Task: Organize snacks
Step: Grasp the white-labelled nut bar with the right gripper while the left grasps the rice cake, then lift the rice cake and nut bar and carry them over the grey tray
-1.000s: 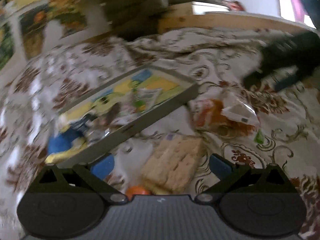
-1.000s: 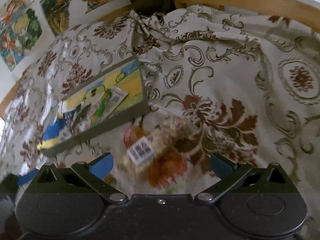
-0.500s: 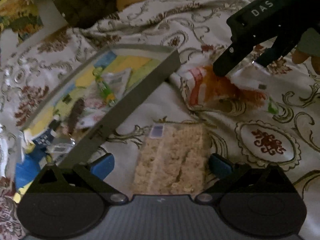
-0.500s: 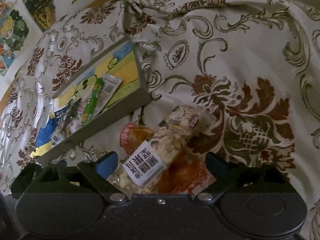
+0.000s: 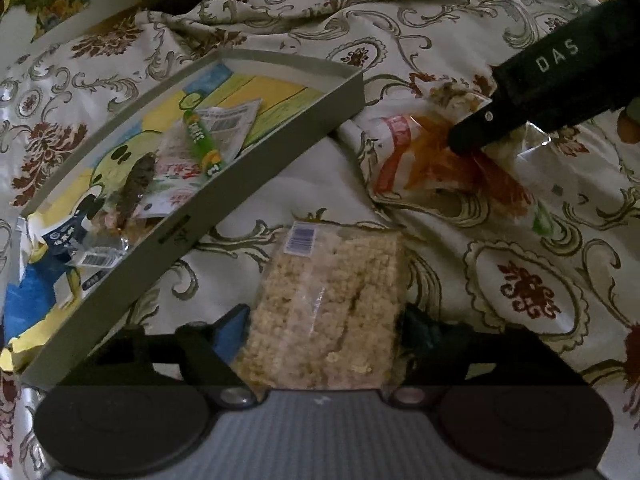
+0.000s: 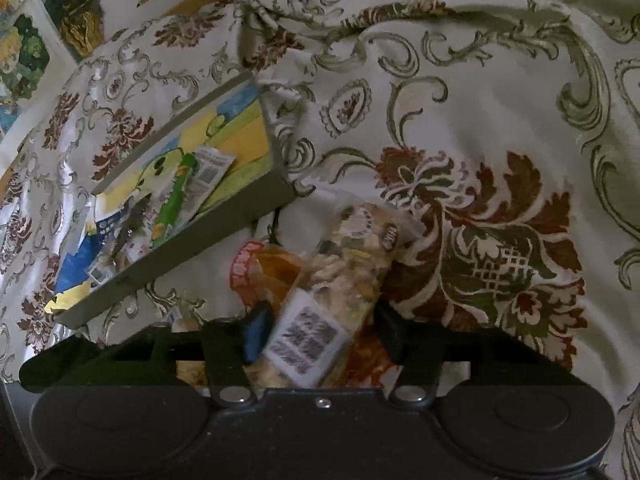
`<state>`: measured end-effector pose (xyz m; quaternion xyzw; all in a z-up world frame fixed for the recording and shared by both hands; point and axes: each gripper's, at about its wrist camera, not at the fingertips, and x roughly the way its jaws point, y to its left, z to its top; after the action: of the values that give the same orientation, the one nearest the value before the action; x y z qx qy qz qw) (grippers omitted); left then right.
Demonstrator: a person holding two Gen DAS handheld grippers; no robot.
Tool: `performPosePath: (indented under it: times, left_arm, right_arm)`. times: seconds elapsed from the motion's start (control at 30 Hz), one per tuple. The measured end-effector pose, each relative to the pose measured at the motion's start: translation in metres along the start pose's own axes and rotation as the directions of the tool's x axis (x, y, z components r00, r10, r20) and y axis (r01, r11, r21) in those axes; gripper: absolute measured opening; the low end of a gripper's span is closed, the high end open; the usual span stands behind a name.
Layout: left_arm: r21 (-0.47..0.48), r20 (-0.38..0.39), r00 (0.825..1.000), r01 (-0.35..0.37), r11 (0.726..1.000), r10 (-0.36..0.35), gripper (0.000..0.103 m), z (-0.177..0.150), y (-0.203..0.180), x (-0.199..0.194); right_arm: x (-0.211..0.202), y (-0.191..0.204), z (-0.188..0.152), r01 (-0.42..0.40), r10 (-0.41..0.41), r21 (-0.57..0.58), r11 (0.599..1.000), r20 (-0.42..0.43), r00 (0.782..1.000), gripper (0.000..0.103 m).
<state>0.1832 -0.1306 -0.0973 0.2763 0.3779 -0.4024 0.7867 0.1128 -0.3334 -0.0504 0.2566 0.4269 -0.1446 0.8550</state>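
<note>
A clear pack of puffed-rice cakes (image 5: pixel 328 304) lies on the patterned cloth, and my left gripper (image 5: pixel 324 328) is closed around its near end, pads touching both sides. My right gripper (image 6: pixel 320 328) is closed around a clear nut-and-seed snack bag with a white label (image 6: pixel 344 272), which lies over an orange snack bag (image 6: pixel 276 264). The right gripper also shows in the left wrist view (image 5: pixel 532 92), above the orange bag (image 5: pixel 436 160). A grey shallow box (image 5: pixel 248 184) to the left holds several snack packets, among them a green tube (image 5: pixel 202 140).
The box also shows in the right wrist view (image 6: pixel 188 256). A rumpled floral cloth (image 6: pixel 500 128) covers the whole surface. Colourful pictures (image 6: pixel 24 40) hang at the far left, and a wooden edge runs along the back.
Both grippers have closed in: the left onto the rice-cake pack, the right onto the nut-and-seed bag. Both have moved closer to the cloth.
</note>
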Motion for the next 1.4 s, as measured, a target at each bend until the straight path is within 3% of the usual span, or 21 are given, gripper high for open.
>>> performPosePath:
  times: [0.37,0.73,0.93,1.1,1.2,1.4]
  left_arm:
    - [-0.101,0.011,0.999,-0.037,0.994,0.038,0.077,-0.006,0.000,-0.019]
    - [-0.315,0.151,0.981,-0.067,0.947,0.120,0.077,-0.002,0.017,-0.068]
    - [-0.445,0.203,0.960,-0.084,0.892,0.192,0.078,0.014,0.050,-0.074]
    - [-0.521,0.206,0.935,-0.144,0.842,0.288,0.078,0.030,0.087,-0.061]
    - [-0.567,0.217,0.926,-0.140,0.812,0.310,0.078,0.037,0.111,-0.050]
    - [-0.637,0.176,0.916,-0.173,0.751,0.360,0.078,0.051,0.148,-0.024]
  right_arm:
    - [-0.013,-0.004,-0.006,-0.038,0.038,0.036,0.999,0.003,0.999,0.046]
    - [-0.044,0.000,-0.013,-0.116,0.114,0.025,0.993,0.098,0.989,0.046]
    - [-0.045,0.030,0.015,-0.174,0.178,-0.042,0.984,0.155,0.972,0.046]
    - [-0.016,0.063,0.044,-0.227,0.237,-0.074,0.971,0.196,0.951,0.046]
    - [0.006,0.078,0.062,-0.246,0.257,-0.076,0.966,0.211,0.943,0.046]
    - [0.039,0.090,0.085,-0.204,0.225,-0.114,0.972,0.224,0.948,0.046]
